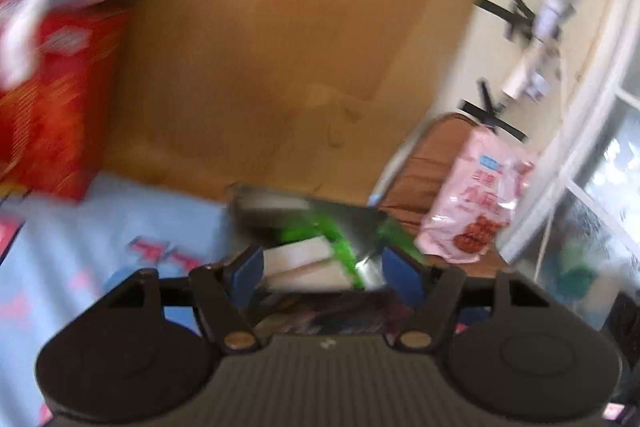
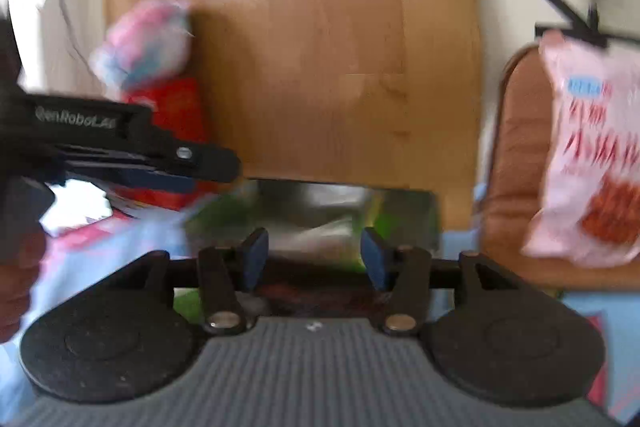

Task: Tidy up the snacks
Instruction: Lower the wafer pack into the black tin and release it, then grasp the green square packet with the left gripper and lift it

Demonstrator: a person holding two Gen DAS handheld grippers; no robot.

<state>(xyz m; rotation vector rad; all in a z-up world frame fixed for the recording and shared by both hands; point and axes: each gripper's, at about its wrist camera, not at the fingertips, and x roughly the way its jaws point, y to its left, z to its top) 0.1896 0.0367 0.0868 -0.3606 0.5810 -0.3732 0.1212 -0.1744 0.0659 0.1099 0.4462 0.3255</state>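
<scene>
Left gripper: jaws apart, nothing pressed between the pads. Right gripper: jaws apart, empty.

Silver-and-green snack packet: lies on the blue patterned cloth, just beyond both grippers, against the wooden board.

Red box: at 9 o'clock in the left view.

Pink snack bag: at 3 o'clock, on a brown seat. Frames blurred.

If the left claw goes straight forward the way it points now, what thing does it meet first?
Most likely the shiny snack pack with green and white print, lying directly ahead of the left claw. Its blue pads stand apart, gripping nothing. Blur makes the depth uncertain; the wooden board stands behind the pack.
</scene>
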